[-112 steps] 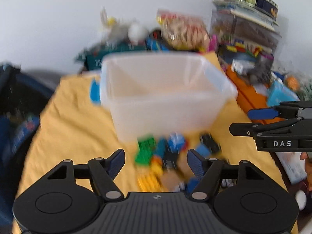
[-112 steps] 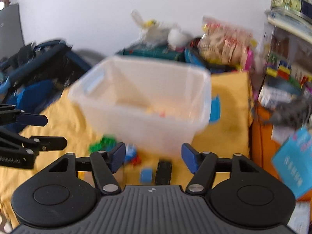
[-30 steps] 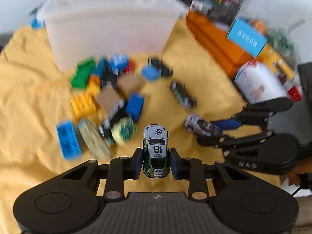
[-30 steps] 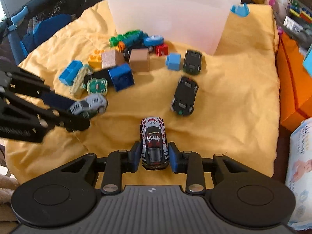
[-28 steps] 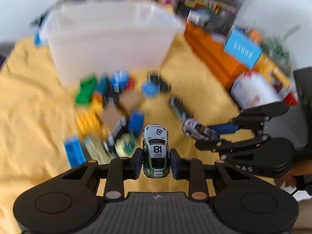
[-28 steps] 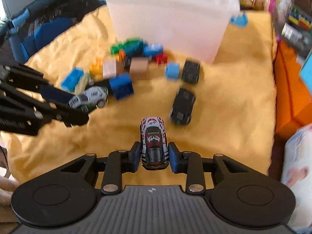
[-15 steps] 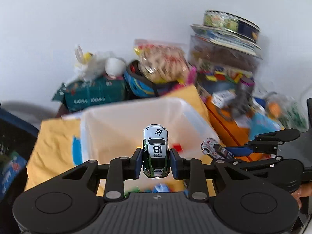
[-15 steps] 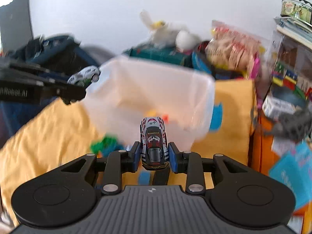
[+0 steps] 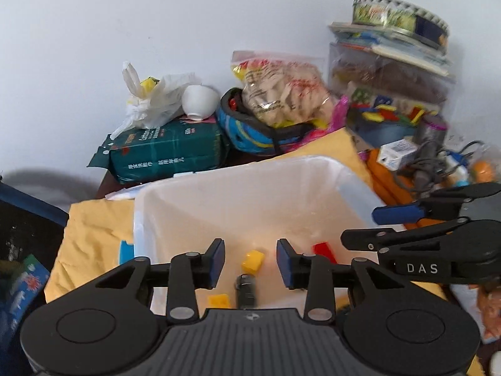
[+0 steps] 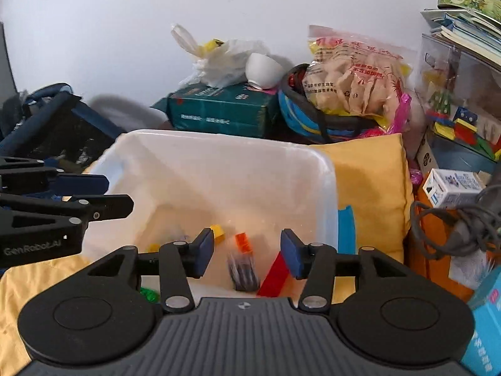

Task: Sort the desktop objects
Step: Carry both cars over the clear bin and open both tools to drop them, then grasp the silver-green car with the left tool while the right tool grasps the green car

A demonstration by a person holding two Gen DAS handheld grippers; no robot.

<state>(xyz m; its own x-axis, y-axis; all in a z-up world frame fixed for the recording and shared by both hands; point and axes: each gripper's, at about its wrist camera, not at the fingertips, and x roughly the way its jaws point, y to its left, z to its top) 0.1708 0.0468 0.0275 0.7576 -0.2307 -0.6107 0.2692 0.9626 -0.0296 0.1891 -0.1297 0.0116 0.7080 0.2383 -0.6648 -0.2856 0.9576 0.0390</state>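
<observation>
Right wrist | right tongs (image 10: 247,252) just released, empty | left tongs (image 9: 250,261) likewise (blurred car (image 10: 243,272) falling) | bin (image 10: 325,169) below

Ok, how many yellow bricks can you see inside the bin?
2. One yellow brick lies on the bin floor, the other nearer the camera, partly covered. More may be hidden.

two wrist views, close above the same plastic bin (image 9: 357,177) (angled downward), side by side

A yellow cloth (image 10: 372,188) covers the surface, a translucent bin (image 10: 325,169) standing on it, a blue lid (image 10: 346,228) lying flat just beside the bin.
</observation>
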